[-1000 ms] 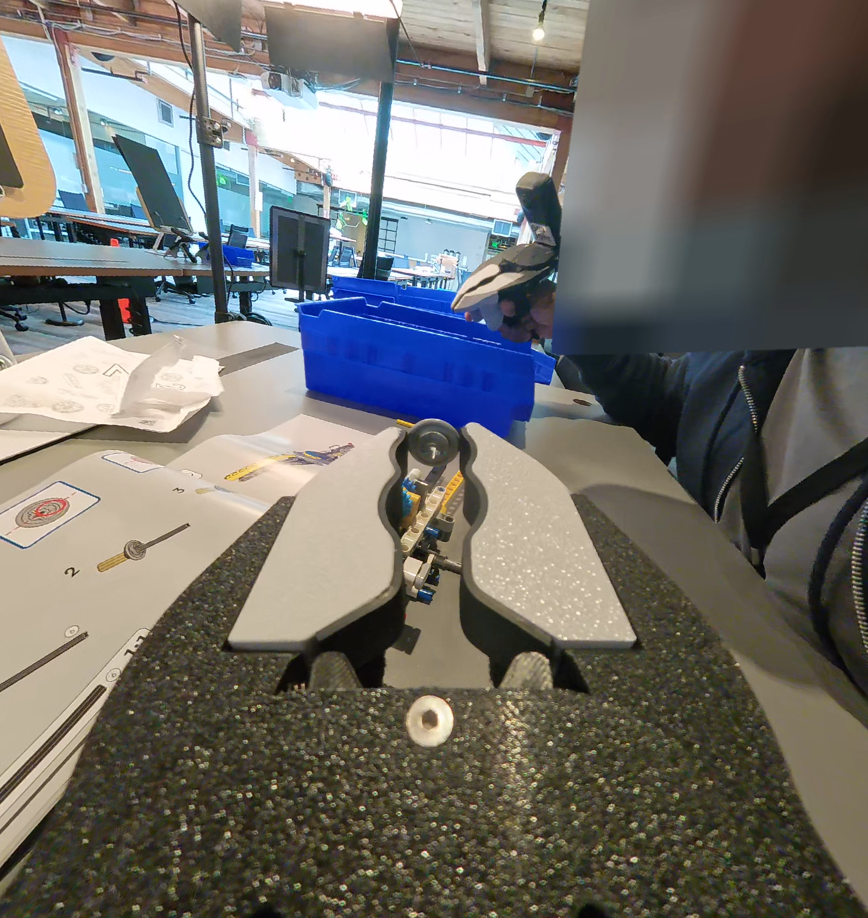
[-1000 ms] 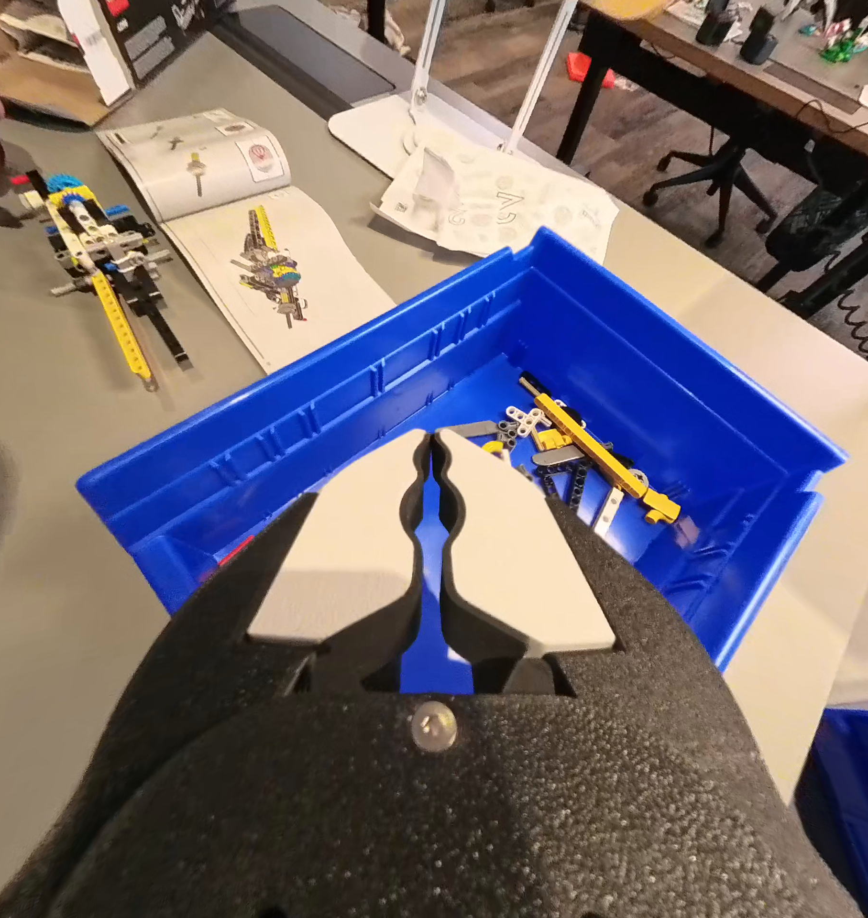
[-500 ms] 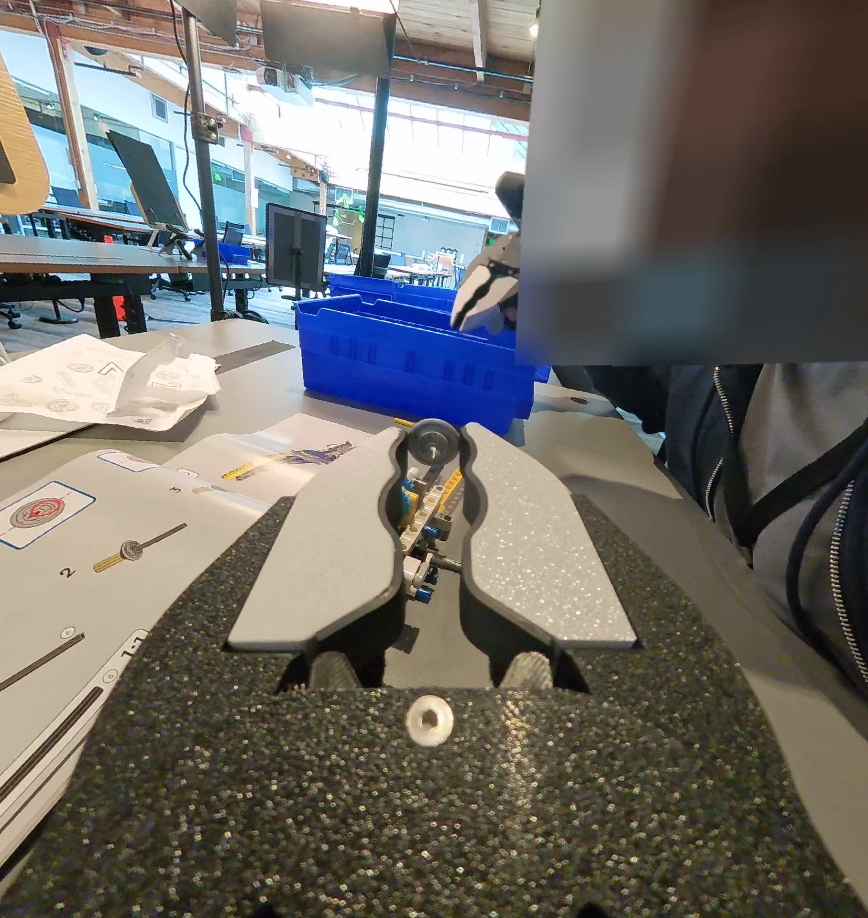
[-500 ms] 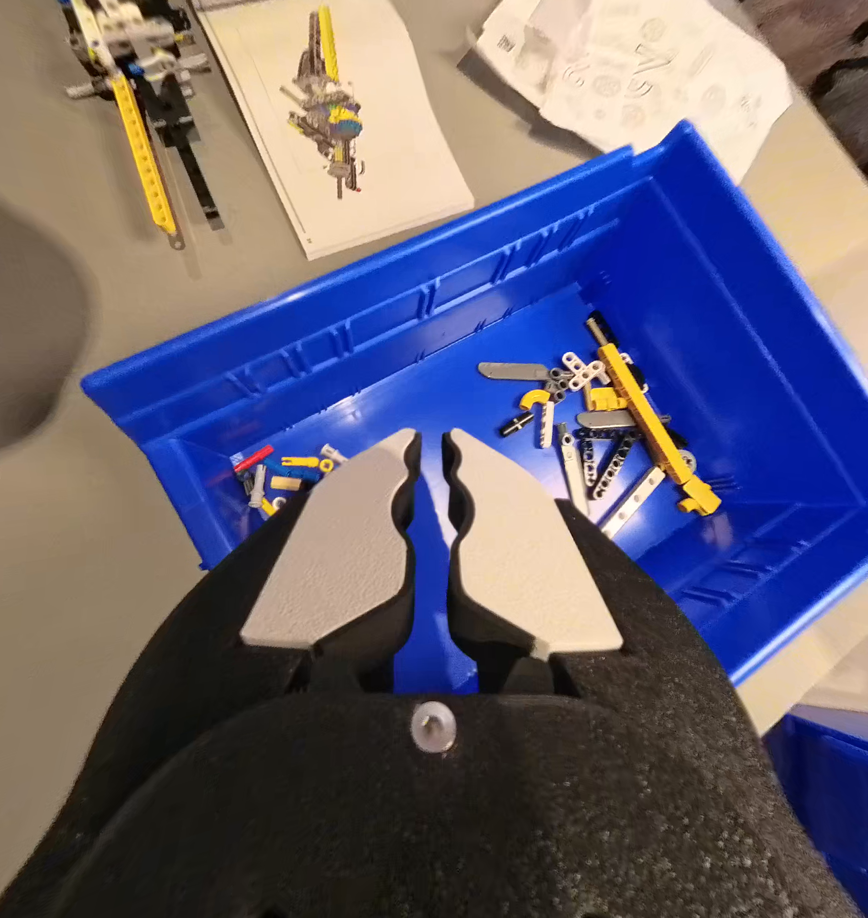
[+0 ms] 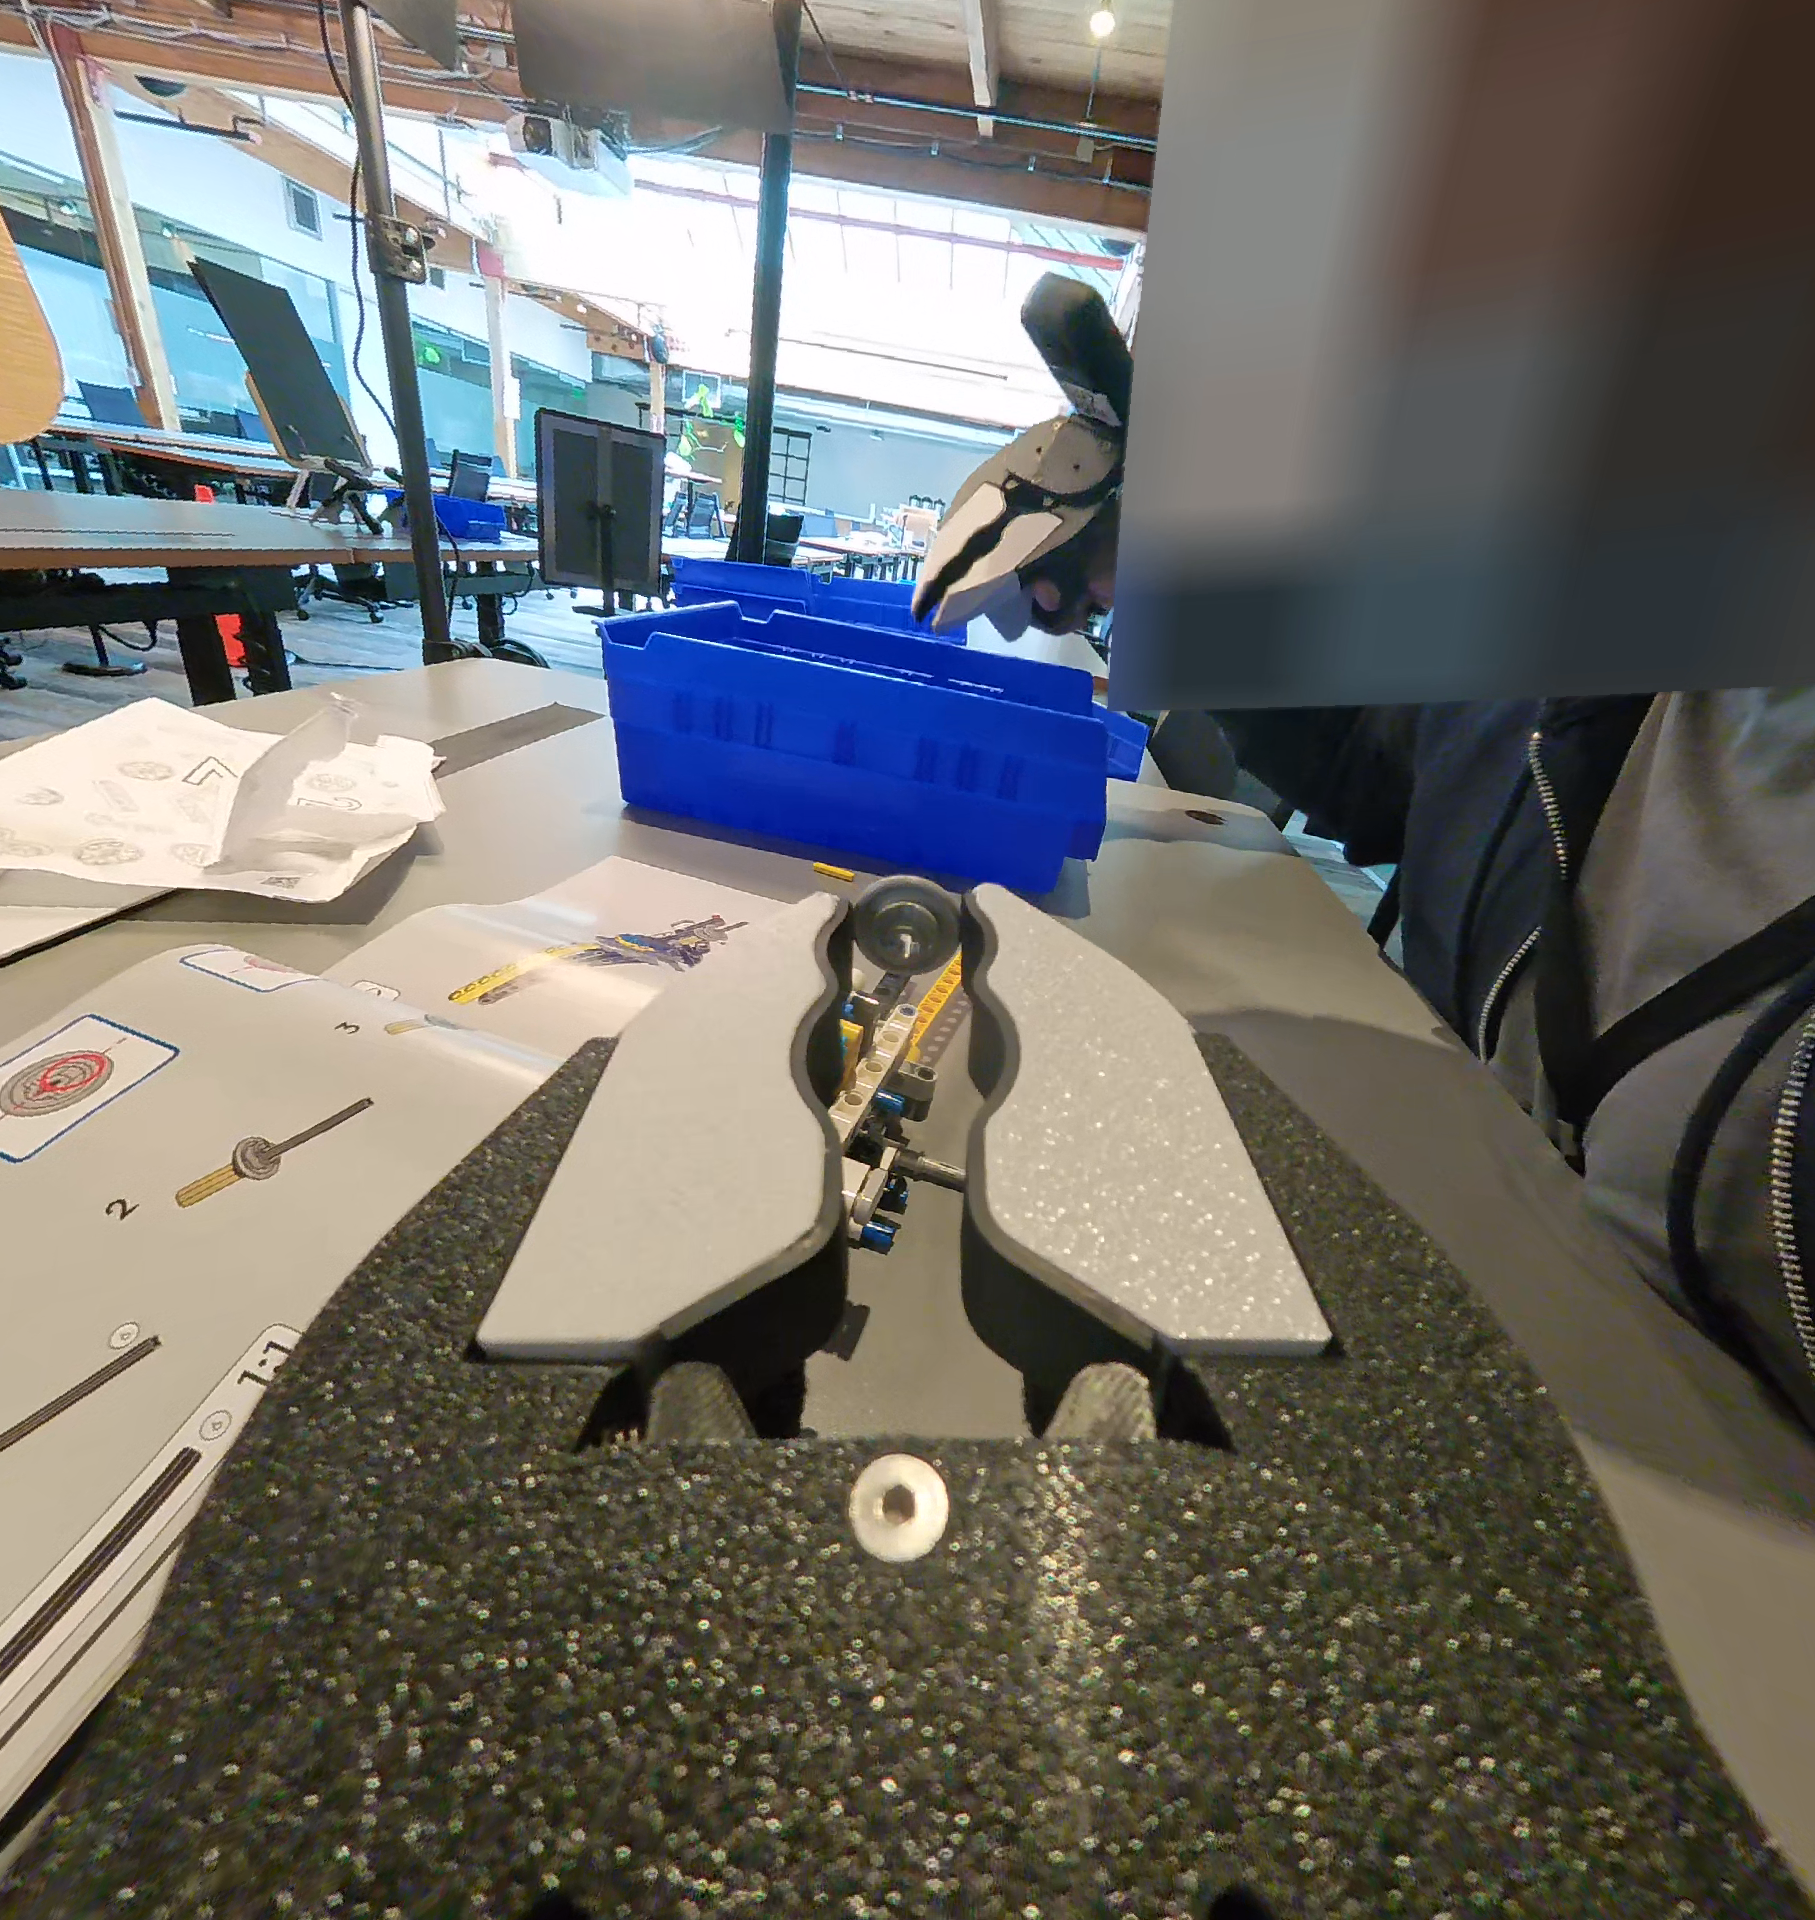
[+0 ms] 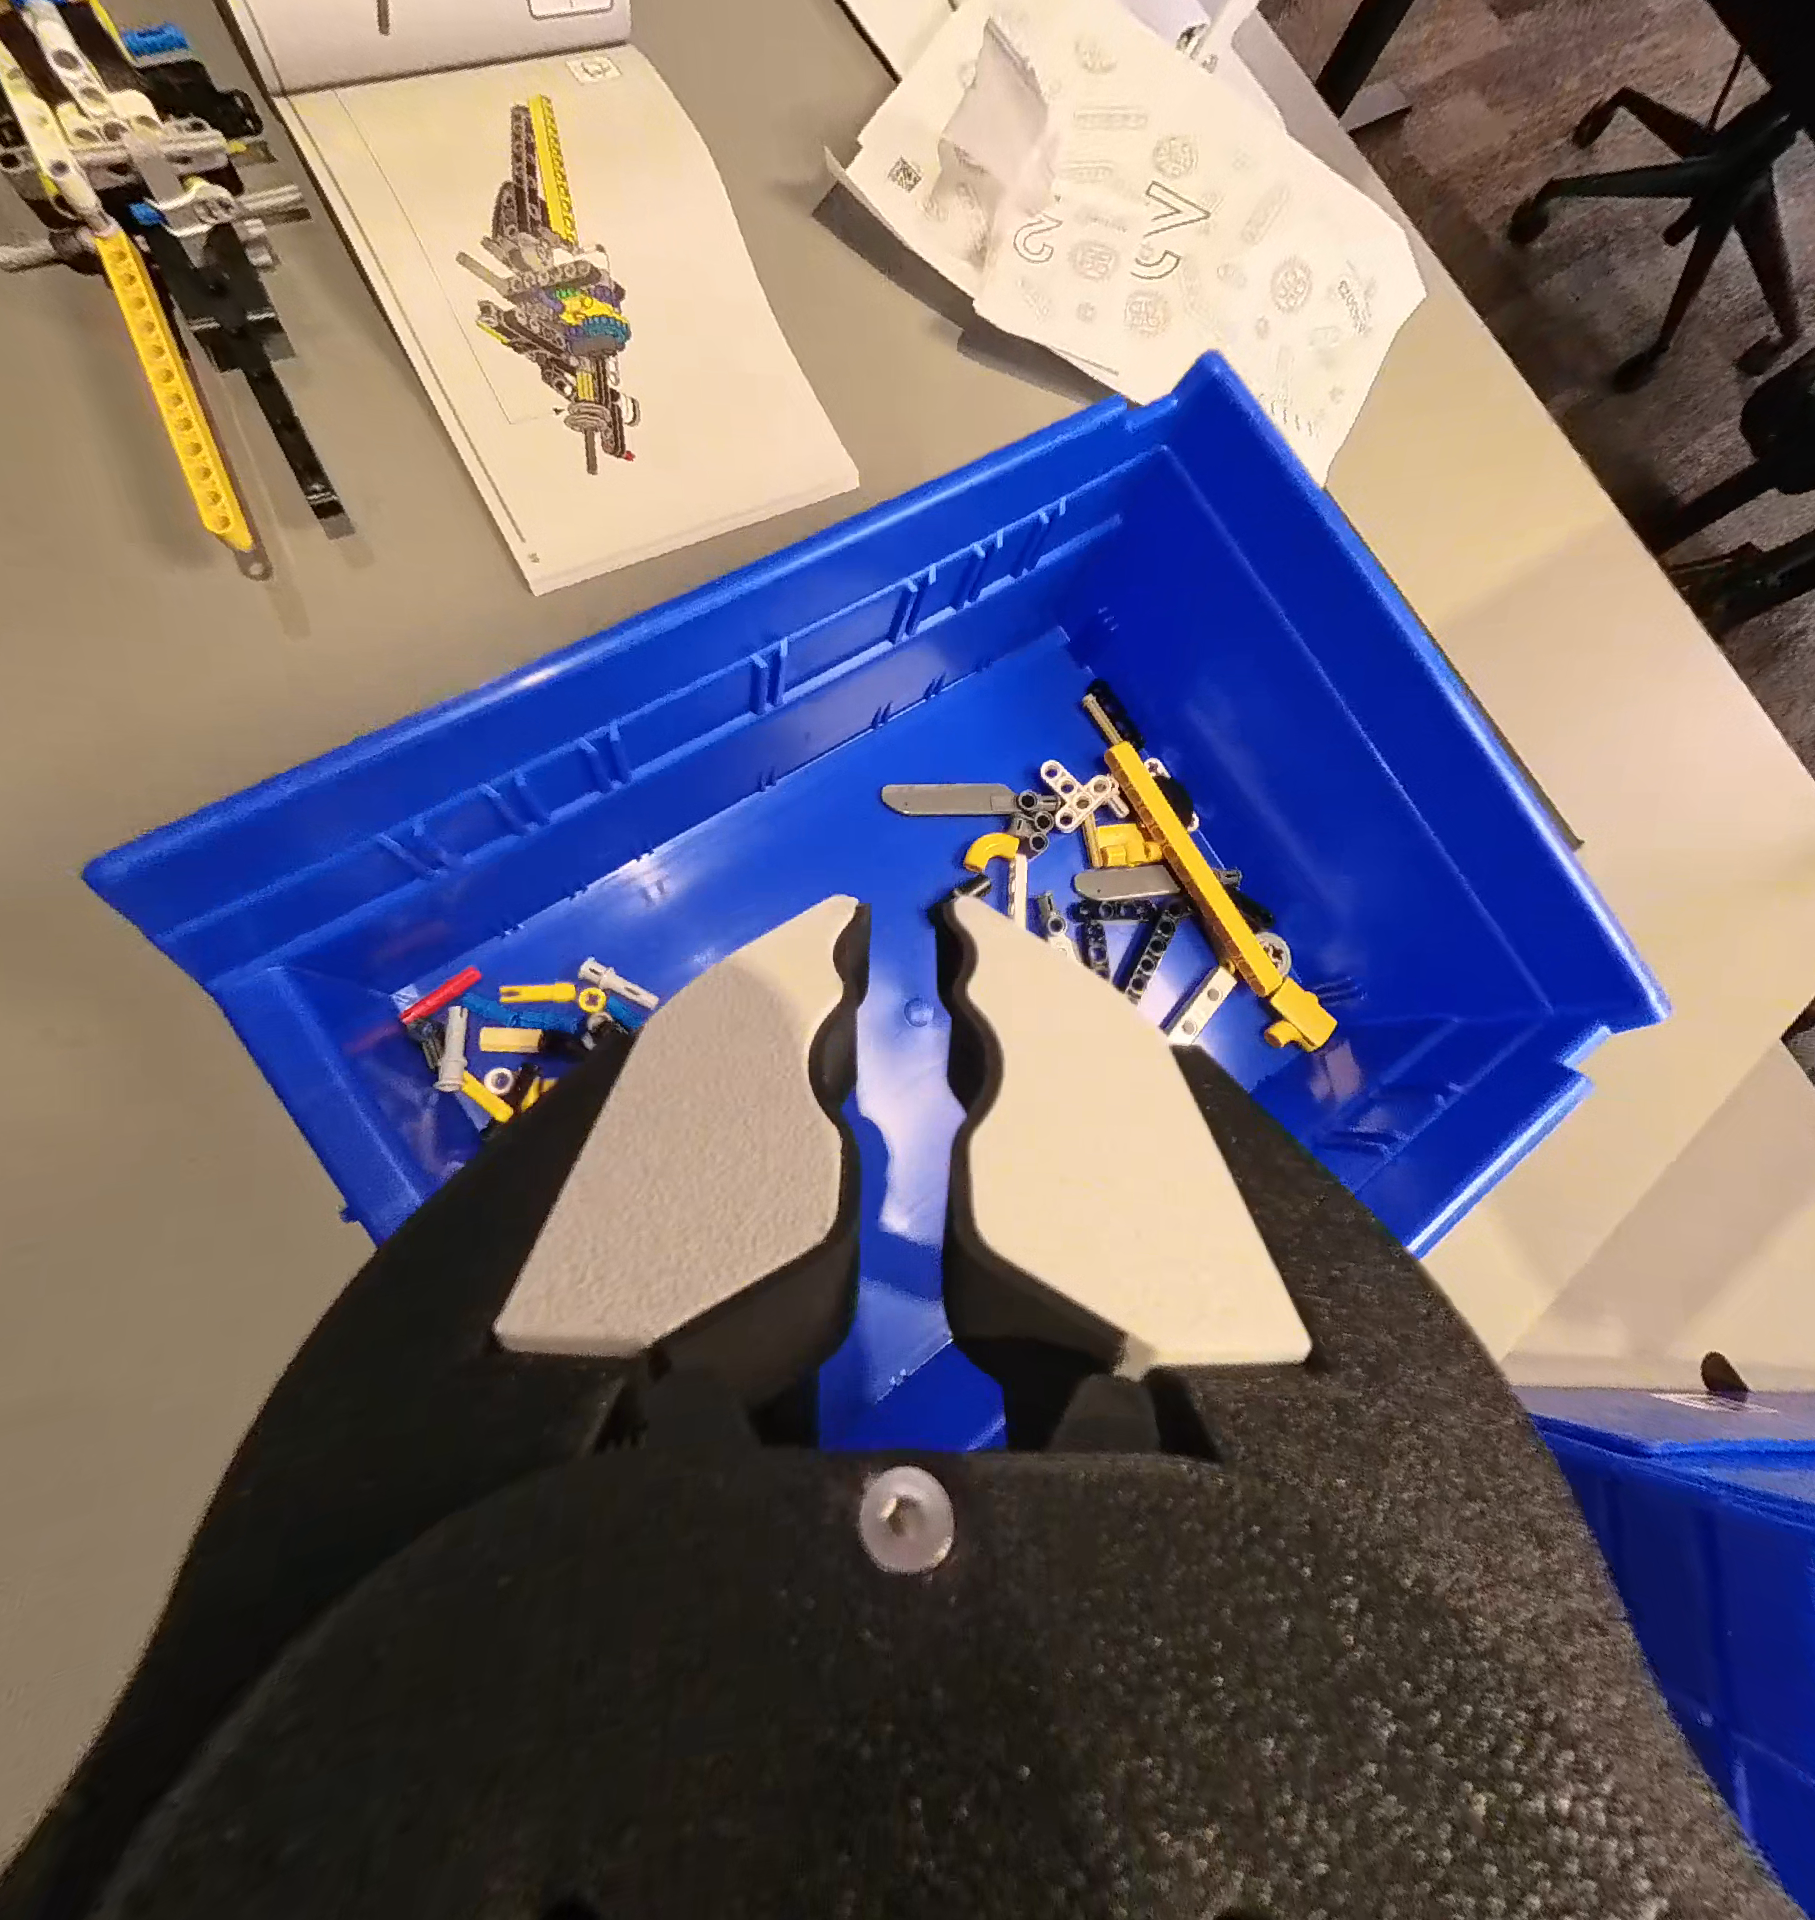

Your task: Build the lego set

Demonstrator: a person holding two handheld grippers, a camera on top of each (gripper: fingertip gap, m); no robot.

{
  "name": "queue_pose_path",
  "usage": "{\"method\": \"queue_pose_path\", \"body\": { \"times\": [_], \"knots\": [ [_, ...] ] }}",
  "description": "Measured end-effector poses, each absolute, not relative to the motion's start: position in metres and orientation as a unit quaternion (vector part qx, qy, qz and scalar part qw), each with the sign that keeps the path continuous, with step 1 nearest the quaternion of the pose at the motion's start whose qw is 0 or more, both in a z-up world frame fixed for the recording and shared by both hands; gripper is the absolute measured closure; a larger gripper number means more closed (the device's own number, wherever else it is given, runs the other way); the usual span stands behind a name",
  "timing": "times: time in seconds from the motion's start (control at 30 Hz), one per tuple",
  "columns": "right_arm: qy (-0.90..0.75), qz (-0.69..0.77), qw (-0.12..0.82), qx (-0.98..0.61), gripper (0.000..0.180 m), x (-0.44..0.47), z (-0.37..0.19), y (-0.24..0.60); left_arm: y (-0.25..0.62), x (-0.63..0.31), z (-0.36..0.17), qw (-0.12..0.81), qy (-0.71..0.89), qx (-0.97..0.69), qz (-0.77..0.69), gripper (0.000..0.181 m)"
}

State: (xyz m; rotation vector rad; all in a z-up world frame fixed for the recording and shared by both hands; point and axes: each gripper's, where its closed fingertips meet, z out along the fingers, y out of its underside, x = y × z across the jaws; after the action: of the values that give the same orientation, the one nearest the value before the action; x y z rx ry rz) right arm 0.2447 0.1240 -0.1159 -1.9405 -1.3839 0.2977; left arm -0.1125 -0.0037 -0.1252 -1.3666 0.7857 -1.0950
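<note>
My left gripper is shut on a small dark grey wheel at its fingertips, just above the table. The partly built model of yellow, black and grey beams lies between and beyond its fingers; it also shows at the top left of the right wrist view. My right gripper is open a little and empty, hovering over the blue bin. It also shows in the left wrist view, above the bin. Loose pieces lie in two heaps in the bin, one right and one left.
The open instruction booklet lies between model and bin, also at the left of the left wrist view. A crumpled paper bag lies behind the bin. A second blue bin stands at lower right. A person's jacket is close on the right. The tips of one gripper are about 40 cm away from the tips of the other.
My right gripper has moved farther over the bin, tilted down to show its floor, and its jaws have opened a little. My left gripper holds still with the wheel.
</note>
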Motion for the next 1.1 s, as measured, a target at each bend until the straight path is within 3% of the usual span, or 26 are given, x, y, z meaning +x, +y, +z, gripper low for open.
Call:
{"method": "queue_pose_path", "body": {
  "times": [0.47, 0.77, 1.1],
  "knots": [
    [-0.606, 0.059, 0.310, -0.730, 0.160, 0.180, -0.095, 0.083, -0.012, -0.109, -0.131, 0.563, 0.357, -0.595, -0.449, 0.161],
    [-0.695, 0.018, 0.235, -0.679, 0.157, 0.097, -0.113, 0.067, -0.011, -0.121, -0.134, 0.560, 0.338, -0.624, -0.428, 0.161],
    [-0.733, -0.017, 0.152, -0.662, 0.151, 0.075, -0.146, 0.098, -0.011, -0.118, -0.139, 0.542, 0.341, -0.636, -0.430, 0.161]
  ]
}}
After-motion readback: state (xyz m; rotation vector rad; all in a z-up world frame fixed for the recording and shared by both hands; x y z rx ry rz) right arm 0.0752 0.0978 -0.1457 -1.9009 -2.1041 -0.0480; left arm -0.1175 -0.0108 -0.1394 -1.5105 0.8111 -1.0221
